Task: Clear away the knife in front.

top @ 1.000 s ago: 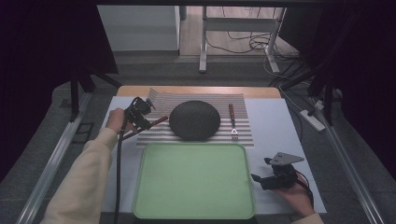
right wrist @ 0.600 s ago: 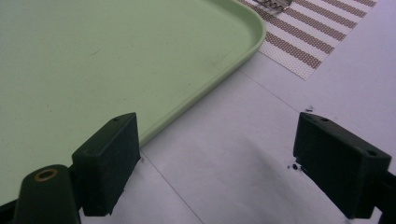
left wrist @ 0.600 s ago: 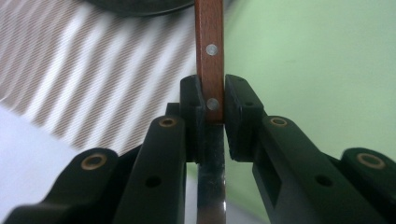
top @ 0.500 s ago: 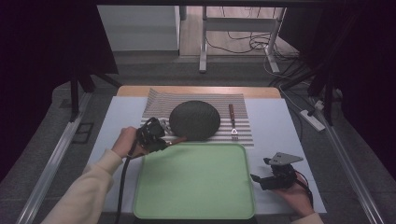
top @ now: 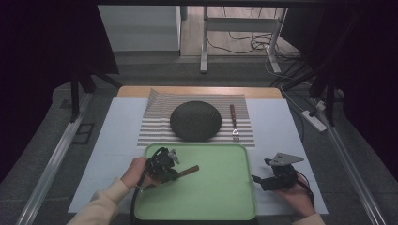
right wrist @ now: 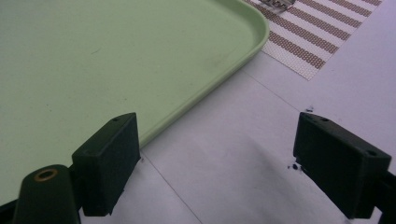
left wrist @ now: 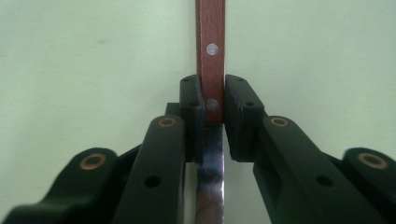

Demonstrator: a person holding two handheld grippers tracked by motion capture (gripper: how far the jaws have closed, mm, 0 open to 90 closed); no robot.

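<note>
In the left gripper view the two black jaws of the left gripper (left wrist: 212,116) are clamped on a knife (left wrist: 211,60) right where its reddish wooden handle meets the steel blade; they have just eased a little wider, yet the handle sits pinched between the pads. The handle runs straight ahead from the jaws, rivets showing, and the blade passes back between them toward the camera, so the knife's long axis lies in line with the gripper. From the high view, the left gripper (top: 162,167) hangs low over the left part of the green tray (top: 220,197), the handle (top: 187,170) pointing right toward the tray's middle; whether the knife already touches the tray I cannot tell. My judgement is that setting it down flat comes next. The right gripper (right wrist: 217,163), jaws wide apart and holding nothing, rests on the white surface (top: 277,126) just beside the tray's right edge, farther from the knife.
</note>
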